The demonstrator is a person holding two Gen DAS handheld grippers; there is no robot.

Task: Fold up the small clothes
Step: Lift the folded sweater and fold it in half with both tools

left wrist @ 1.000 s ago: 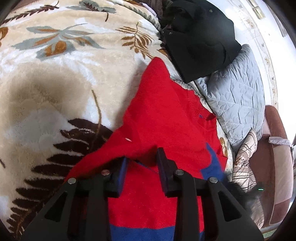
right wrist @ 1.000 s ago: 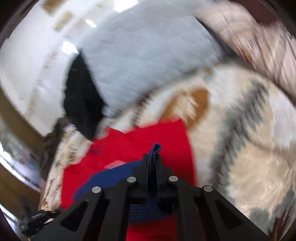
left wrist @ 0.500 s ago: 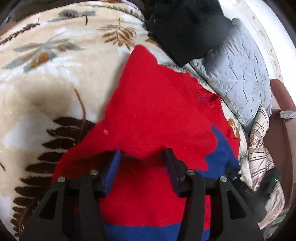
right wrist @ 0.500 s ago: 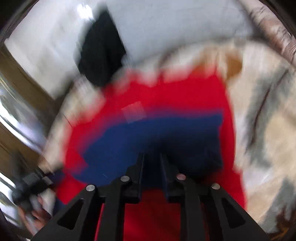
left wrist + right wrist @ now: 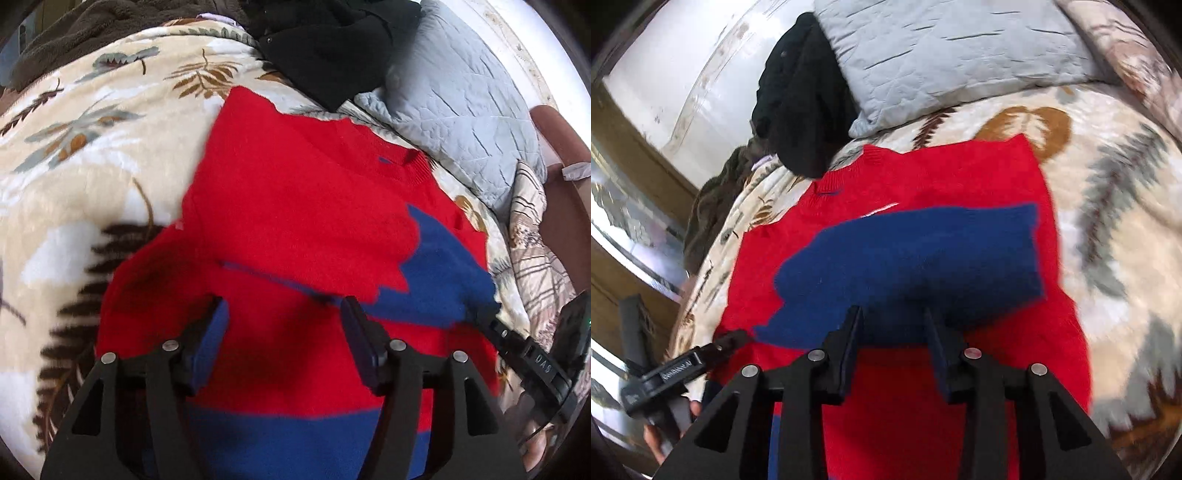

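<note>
A small red sweater (image 5: 295, 199) with blue parts lies on a leaf-patterned blanket (image 5: 92, 155). Both sleeves are folded inward across the body; the blue sleeve (image 5: 923, 254) lies across the middle. My left gripper (image 5: 284, 325) is open and empty, just above the sweater's lower left part. My right gripper (image 5: 892, 332) is open and empty, just above the near edge of the blue sleeve. The right gripper also shows in the left wrist view (image 5: 524, 354), and the left gripper in the right wrist view (image 5: 694, 362).
A black garment (image 5: 332, 48) and a grey quilted pillow (image 5: 461, 110) lie beyond the sweater's collar. A dark brown blanket (image 5: 92, 33) lies at the far left. A patterned cushion (image 5: 535, 251) and a brown chair (image 5: 561, 184) are at the right.
Both grippers have opened and let go of the sweater. The right one laid the blue sleeve across the body; the left one drew back from the folded red sleeve.
</note>
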